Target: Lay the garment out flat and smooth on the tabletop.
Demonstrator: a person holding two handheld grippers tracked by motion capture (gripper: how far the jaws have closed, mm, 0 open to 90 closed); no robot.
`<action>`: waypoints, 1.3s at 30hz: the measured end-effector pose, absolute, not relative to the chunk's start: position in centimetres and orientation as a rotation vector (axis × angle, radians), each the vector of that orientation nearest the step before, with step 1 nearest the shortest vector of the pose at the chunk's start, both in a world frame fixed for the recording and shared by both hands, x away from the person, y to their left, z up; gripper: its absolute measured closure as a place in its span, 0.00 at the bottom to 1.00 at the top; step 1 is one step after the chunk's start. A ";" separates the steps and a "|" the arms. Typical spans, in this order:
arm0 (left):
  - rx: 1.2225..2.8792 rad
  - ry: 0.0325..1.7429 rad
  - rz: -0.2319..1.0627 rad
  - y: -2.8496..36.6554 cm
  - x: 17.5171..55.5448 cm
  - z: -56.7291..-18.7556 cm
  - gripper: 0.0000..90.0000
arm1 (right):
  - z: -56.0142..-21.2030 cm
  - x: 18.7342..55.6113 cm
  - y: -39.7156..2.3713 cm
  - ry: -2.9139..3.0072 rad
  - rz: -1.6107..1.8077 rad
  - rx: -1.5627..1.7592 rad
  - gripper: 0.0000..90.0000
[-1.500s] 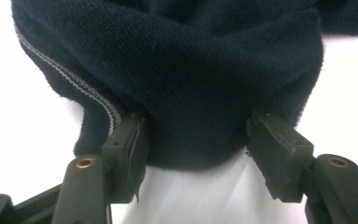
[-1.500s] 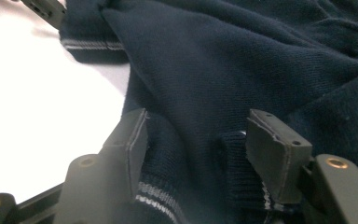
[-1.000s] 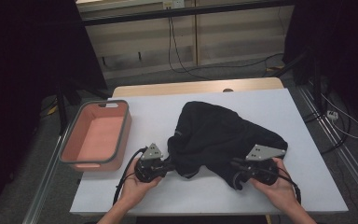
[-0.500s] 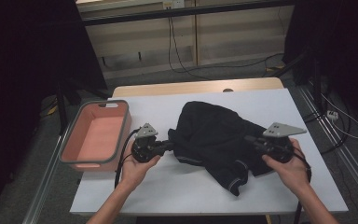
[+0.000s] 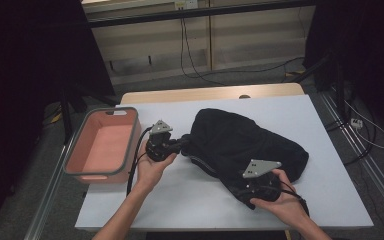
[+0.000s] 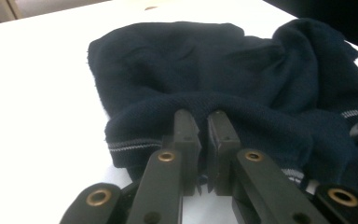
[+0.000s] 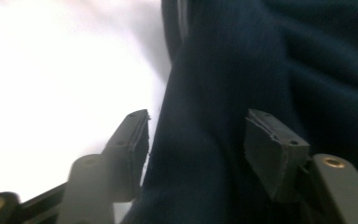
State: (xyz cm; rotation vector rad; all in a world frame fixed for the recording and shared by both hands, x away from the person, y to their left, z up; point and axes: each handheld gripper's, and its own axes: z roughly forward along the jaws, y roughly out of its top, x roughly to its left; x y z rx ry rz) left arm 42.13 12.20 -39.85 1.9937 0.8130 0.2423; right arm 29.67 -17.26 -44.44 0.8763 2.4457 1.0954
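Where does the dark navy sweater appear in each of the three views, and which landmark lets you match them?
High view: the dark navy sweater lies bunched at the middle of the white table, right of the pink basin.
Left gripper view: it spreads across the upper picture, its striped hem pinched in the left claw.
Right gripper view: it covers the right half, a fold between the right claw's open jaws.
Shared landmark: the white table.

No text, label, brand, number or sign can be read anywhere in these views. The dark navy knitted garment (image 6: 223, 79) bears only thin pale stripes near its hem, not lettering, and the salmon-pink plastic bin with a grey rim (image 5: 82, 150) carries no readable mark.
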 end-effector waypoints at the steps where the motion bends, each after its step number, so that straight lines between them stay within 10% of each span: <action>1: 1.986 0.818 0.249 12.1 42.2 -39.9 0.94 | -45.1 29.5 -17.2 2.453 1.038 0.869 0.39; 10: 2.001 0.808 0.286 12.2 42.6 -40.0 0.94 | -46.1 29.0 -17.5 2.462 0.939 0.883 0.37; 12: 1.990 0.819 0.273 12.3 42.8 -40.1 0.94 | -46.3 29.1 -17.5 2.459 0.953 0.908 0.45; 14: 1.988 0.824 0.276 12.4 43.0 -40.2 0.94 | -45.9 29.1 -17.7 2.424 0.917 0.923 0.84; 16: 1.981 0.827 0.277 12.5 43.0 -40.1 0.94 | -45.4 29.4 -18.5 2.426 0.983 0.964 0.88; 39: 1.942 0.885 0.262 13.4 45.5 -39.6 0.94 | -39.3 37.3 -26.2 2.097 1.212 1.171 0.89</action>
